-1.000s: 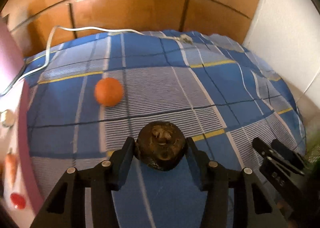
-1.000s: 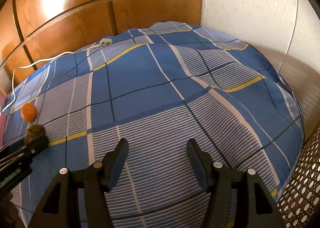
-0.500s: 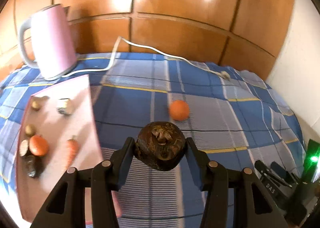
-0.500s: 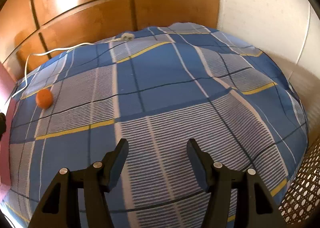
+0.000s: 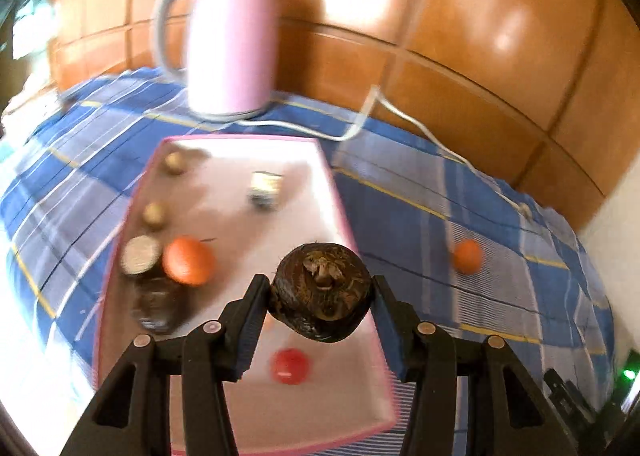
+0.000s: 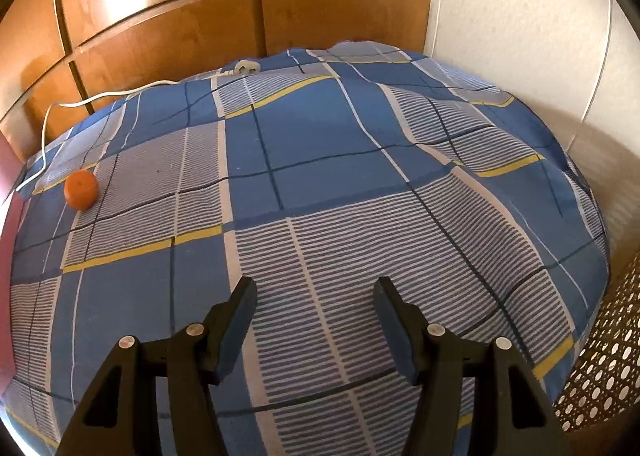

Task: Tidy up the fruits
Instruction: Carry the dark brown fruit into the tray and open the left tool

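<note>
Gripping a dark round fruit (image 5: 322,298) between its pads, the left gripper (image 5: 320,296) is partly closed and holds it clear above the near right part of the pink tray (image 5: 240,144). The fruit has a rough brown skin with a fibrous stub facing the camera; it looks firm and moderately light, not slippery, so a hold across its widest middle, as now, should be secure, though hard squeezing could bruise it. Below and to the left of this claw, the tray carries an orange fruit (image 5: 188,260), a red fruit (image 5: 290,366), a dark fruit (image 5: 156,304) and several small blurred pieces. Beyond the tray stands a pink kettle (image 5: 230,44) with a white cord (image 5: 400,112). Off to the right, a loose orange (image 5: 466,256) rests on the blue checked cloth (image 5: 400,224). Well apart, the right gripper (image 6: 314,308) hangs over bare cloth, jaws roughly half spread and having just widened slightly, holding nothing; that orange lies far ahead to its left.
</note>
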### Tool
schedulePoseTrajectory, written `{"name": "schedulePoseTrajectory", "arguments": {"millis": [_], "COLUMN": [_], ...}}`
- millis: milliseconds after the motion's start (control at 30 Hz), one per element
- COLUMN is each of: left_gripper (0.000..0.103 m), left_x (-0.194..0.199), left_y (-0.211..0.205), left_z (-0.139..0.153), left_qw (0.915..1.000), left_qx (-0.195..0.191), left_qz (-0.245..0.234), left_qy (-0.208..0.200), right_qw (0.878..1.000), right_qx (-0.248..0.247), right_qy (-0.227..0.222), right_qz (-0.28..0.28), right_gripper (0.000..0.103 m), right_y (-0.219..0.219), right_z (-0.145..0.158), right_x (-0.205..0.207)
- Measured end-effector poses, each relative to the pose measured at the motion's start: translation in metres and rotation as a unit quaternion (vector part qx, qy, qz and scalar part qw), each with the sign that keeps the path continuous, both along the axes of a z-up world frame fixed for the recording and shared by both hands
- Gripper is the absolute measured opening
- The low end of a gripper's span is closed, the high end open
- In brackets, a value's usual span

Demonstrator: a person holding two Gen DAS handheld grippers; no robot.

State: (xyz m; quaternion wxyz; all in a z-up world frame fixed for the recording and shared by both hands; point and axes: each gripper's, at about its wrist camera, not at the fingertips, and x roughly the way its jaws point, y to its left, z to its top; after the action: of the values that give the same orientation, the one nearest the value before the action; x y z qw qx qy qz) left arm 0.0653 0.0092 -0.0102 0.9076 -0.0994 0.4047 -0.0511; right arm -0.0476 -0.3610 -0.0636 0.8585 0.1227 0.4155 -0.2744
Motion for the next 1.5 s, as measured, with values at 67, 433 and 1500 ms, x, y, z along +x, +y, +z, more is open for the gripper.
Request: {"name": "schedulePoseTrajectory", "arguments": {"millis": [67, 433, 1500], "left_gripper": [0.052, 0.052, 0.098], "left_x": [0.001, 0.028, -0.001], "left_y": [0.016, 0.052, 0.035], "left_z": [-0.003, -0.006, 0.011], "left_qw": [0.9998, 0.9976, 0.9929], "left_qx": [-0.005, 0.0, 0.059], "left_qz": [0.017, 0.069, 0.092], "left_qy": [0.004, 0.0, -0.046], "right_qw": [1.0, 0.999, 0.998], "right_qx": [0.001, -0.025, -0.036], "right_qy": [-0.005, -0.037, -0.051], "right_qz": [0.001, 0.011, 0.011], "right_gripper": [0.068, 0.087, 0.087], "right_y": [0.001, 0.012, 0.016], "right_z": [-0.001, -0.01, -0.012], "right_x": [-0.001, -0.001, -0.003]}}
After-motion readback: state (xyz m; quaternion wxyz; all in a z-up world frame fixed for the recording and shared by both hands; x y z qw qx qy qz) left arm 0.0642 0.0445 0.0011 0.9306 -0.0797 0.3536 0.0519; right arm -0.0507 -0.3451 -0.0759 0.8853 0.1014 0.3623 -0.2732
